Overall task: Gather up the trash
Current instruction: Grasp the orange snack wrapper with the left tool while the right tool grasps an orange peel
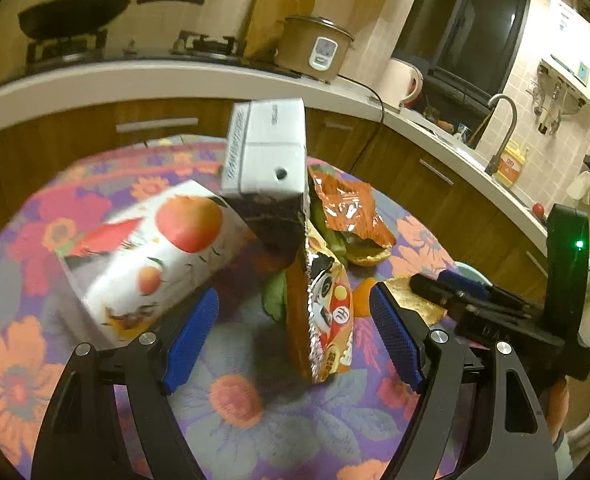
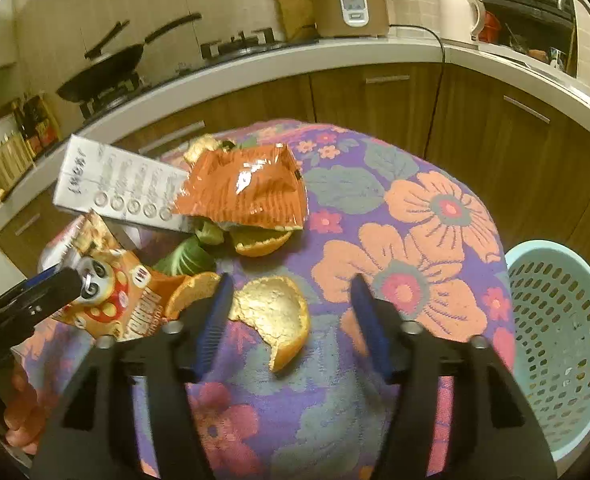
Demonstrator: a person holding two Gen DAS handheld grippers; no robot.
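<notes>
In the left wrist view, the left hand-held gripper (image 1: 295,320) has its blue pads wide apart and nothing is pressed between them. A snack bag with a panda (image 1: 327,304) stands on edge between the pads, on the tabletop (image 1: 255,432) with its flowered cloth. Behind it a white carton (image 1: 265,160) leans up, and a box with printed oranges (image 1: 151,260) lies to the left. An orange foil wrapper (image 1: 351,212) lies further back on green leaves and peel. The right hand-held gripper (image 1: 447,292) comes in from the right.

In the right wrist view, the right hand-held gripper (image 2: 291,312) is also open, holding nothing. A piece of orange peel (image 2: 275,316) lies on the cloth between its pads, near the left one. The orange foil wrapper (image 2: 247,188) lies beyond it, over another peel and green leaves (image 2: 187,256). A pale green basket (image 2: 559,340) stands beside the tabletop, at the right.
</notes>
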